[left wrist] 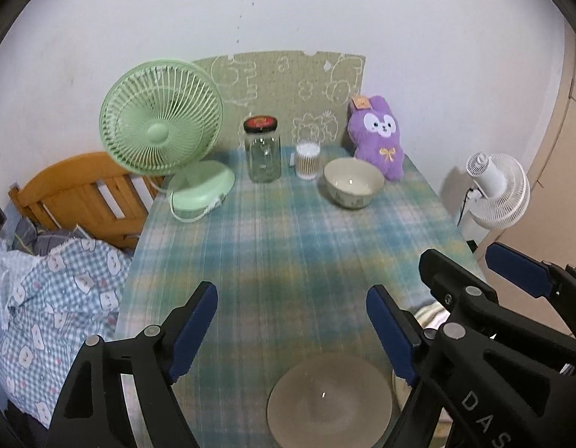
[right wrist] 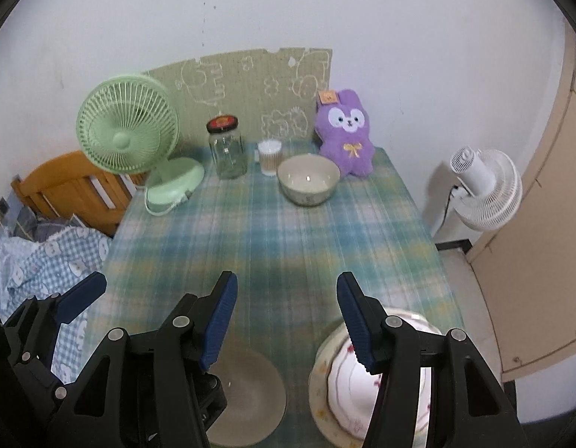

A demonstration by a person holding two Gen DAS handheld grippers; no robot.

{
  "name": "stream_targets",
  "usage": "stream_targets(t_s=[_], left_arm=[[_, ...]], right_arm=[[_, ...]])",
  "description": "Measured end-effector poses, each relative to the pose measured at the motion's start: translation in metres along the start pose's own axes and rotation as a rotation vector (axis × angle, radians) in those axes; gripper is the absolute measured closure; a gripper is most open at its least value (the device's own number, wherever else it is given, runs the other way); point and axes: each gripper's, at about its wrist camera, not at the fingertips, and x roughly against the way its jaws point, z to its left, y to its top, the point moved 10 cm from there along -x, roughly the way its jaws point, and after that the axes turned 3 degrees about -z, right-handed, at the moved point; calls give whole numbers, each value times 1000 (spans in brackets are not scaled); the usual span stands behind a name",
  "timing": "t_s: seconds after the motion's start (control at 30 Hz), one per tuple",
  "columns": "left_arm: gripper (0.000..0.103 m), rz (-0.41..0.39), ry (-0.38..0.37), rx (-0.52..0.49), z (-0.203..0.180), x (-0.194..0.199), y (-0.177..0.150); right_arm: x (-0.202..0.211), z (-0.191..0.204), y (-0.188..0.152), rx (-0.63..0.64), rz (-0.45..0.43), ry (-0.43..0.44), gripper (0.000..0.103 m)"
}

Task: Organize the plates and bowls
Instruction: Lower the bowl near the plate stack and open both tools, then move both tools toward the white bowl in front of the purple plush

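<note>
Left gripper (left wrist: pixel 291 332) wide apart, empty, hovering over the plaid tablecloth (left wrist: pixel 288 231); right gripper (right wrist: pixel 286 321) parted too, gripping nothing; grey plate (right wrist: pixel 247 399) flat near the front edge, just beside a floral plate (right wrist: pixel 325 388) carrying an upturned white bowl (right wrist: pixel 351 384); cream bowl (right wrist: pixel 308 179) way back by the purple plush bunny (right wrist: pixel 346 134).
</note>
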Motion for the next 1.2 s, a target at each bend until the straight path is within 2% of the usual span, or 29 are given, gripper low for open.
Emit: stream_targets(t_s=[0.23, 0.37, 0.7, 0.77, 1.03, 1.2], left_arm=[[19, -12, 27, 31, -19, -21, 29], [19, -3, 31, 71, -36, -44, 48], [23, -18, 91, 93, -66, -101, 91], [28, -12, 90, 92, -71, -113, 97], [29, -2, 106, 108, -82, -169, 116], [33, 26, 115, 123, -81, -208, 118]], right_arm=[[-28, -29, 36, 19, -9, 27, 44], [-51, -46, 57, 40, -1, 52, 44], [-116, -82, 103, 72, -14, 102, 44], [-131, -87, 109, 69, -6, 112, 44], [-191, -100, 129, 43, 1, 114, 44], [-231, -101, 135, 37, 14, 106, 44]])
